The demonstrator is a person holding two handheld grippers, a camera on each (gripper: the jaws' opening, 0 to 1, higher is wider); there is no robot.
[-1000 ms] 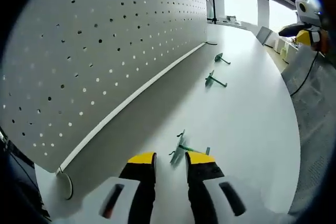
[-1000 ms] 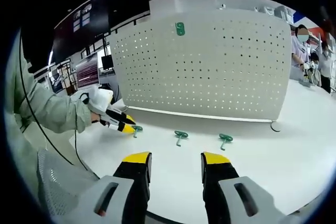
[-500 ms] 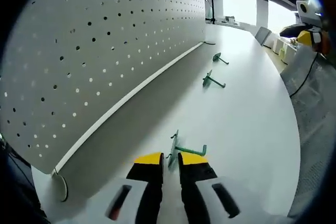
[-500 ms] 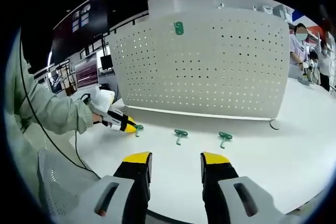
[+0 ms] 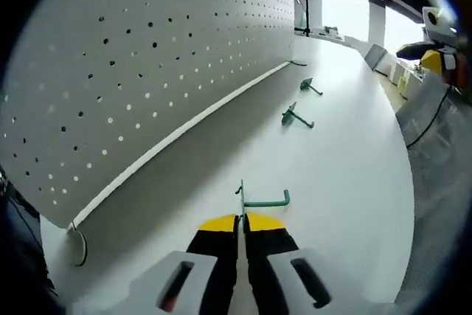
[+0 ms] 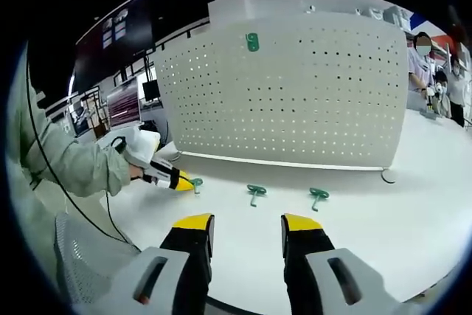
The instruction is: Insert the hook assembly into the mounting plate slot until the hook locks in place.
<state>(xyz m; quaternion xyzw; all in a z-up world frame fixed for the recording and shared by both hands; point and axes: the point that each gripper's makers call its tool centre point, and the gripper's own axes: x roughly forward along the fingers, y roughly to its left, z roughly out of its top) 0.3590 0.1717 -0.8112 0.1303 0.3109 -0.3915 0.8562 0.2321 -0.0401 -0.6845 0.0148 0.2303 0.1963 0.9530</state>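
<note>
My left gripper [image 5: 241, 220] has its yellow-tipped jaws pressed together on the flat end of a green hook [image 5: 259, 198], which stands just off the white surface [image 5: 346, 182], its bent arm pointing away to the right. In the right gripper view the same left gripper [image 6: 179, 180] sits at the hook [image 6: 195, 184], low on the surface in front of the pegboard [image 6: 295, 101]. My right gripper [image 6: 247, 228] hangs with jaws spread wide apart and nothing between them. Two more green hooks [image 6: 257, 193] [image 6: 318, 196] lie near the board's foot. One green piece [image 6: 253, 41] is mounted high on the pegboard. A cable [image 6: 385, 176] curls at its right corner.
</note>
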